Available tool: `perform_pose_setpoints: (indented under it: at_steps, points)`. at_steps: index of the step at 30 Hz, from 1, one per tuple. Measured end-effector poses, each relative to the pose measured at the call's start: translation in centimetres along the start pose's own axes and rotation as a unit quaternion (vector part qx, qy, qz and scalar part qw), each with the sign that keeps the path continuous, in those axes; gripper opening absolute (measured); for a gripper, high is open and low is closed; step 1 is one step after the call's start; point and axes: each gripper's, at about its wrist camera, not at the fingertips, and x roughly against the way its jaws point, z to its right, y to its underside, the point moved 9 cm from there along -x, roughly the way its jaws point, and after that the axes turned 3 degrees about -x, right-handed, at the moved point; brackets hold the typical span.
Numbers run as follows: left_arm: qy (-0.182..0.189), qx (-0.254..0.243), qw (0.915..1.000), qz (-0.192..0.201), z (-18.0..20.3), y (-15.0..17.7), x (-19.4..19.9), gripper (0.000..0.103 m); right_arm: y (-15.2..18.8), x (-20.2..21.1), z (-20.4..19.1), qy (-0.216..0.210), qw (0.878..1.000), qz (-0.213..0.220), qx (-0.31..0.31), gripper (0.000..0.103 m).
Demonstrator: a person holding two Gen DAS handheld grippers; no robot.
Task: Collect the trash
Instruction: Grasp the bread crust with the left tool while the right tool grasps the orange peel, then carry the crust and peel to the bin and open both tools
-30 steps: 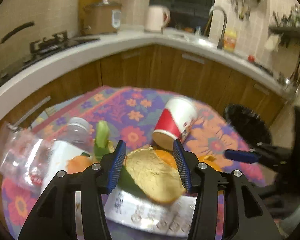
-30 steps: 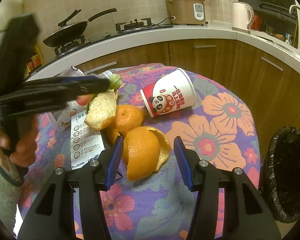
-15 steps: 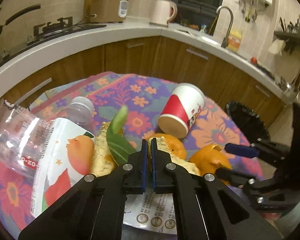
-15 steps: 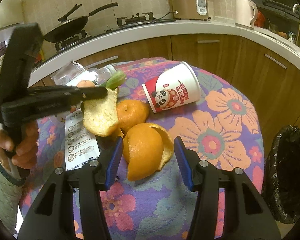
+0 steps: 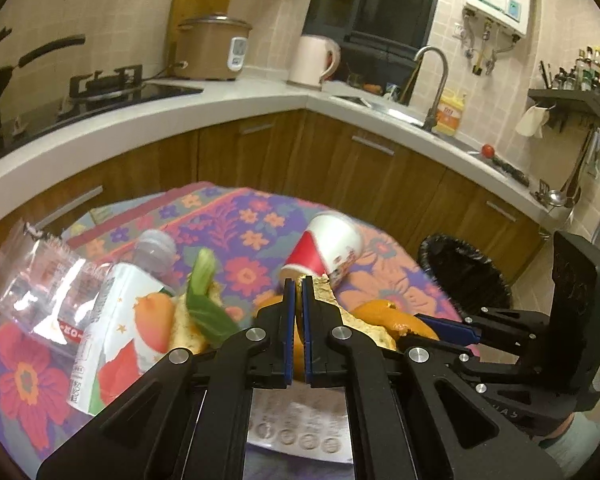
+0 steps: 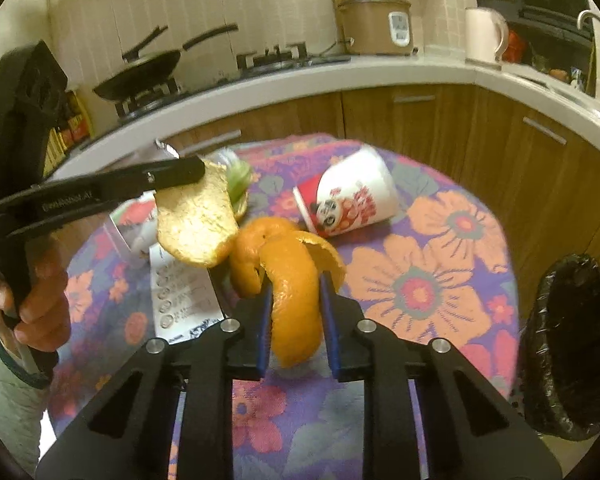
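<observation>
My left gripper [image 5: 296, 286] is shut on a pale orange peel [image 6: 196, 220] and holds it lifted above the flowered table; the peel [image 5: 364, 326] shows beside its fingers in the left wrist view. My right gripper [image 6: 294, 280] is shut on a curled orange peel [image 6: 296, 300], raised off the cloth. Another orange piece [image 6: 248, 252] lies behind it. A red and white paper cup [image 6: 348, 198] lies on its side beyond.
A black-lined trash bin [image 6: 572, 344] stands on the floor right of the table [image 6: 440, 280]. A juice bottle [image 5: 116, 328], clear plastic wrapper [image 5: 32, 280], green leaf [image 5: 204, 296] and printed paper sheet [image 6: 180, 300] lie on the left. Kitchen counter curves behind.
My left gripper shut on the pale peel and lifted it. My right gripper closed on the curled orange peel and raised it off the cloth.
</observation>
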Motion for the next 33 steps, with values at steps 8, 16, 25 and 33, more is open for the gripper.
perform_pose_setpoints:
  at_steps: [8, 16, 25, 33]
  points:
    - [0.032, -0.031, 0.9987, 0.023, 5.4, -2.1, -0.1, 0.001, -1.4, 5.6, 4.3, 0.022, 0.998, 0.054, -0.036, 0.018]
    - [0.074, -0.062, 0.9951, 0.025, 12.2, -3.8, -2.6, 0.001, -1.2, 10.5, 12.9, 0.074, 0.988, 0.096, -0.097, 0.018]
    - [0.12, -0.103, 0.9873, -0.008, 21.8, -4.0, -9.4, 0.001, 2.0, 13.3, 23.9, 0.141, 0.967, 0.106, -0.181, 0.018]
    - [0.139, -0.13, 0.9802, -0.054, 28.8, -2.4, -15.9, 0.001, 5.9, 13.4, 31.3, 0.189, 0.947, 0.081, -0.248, 0.018]
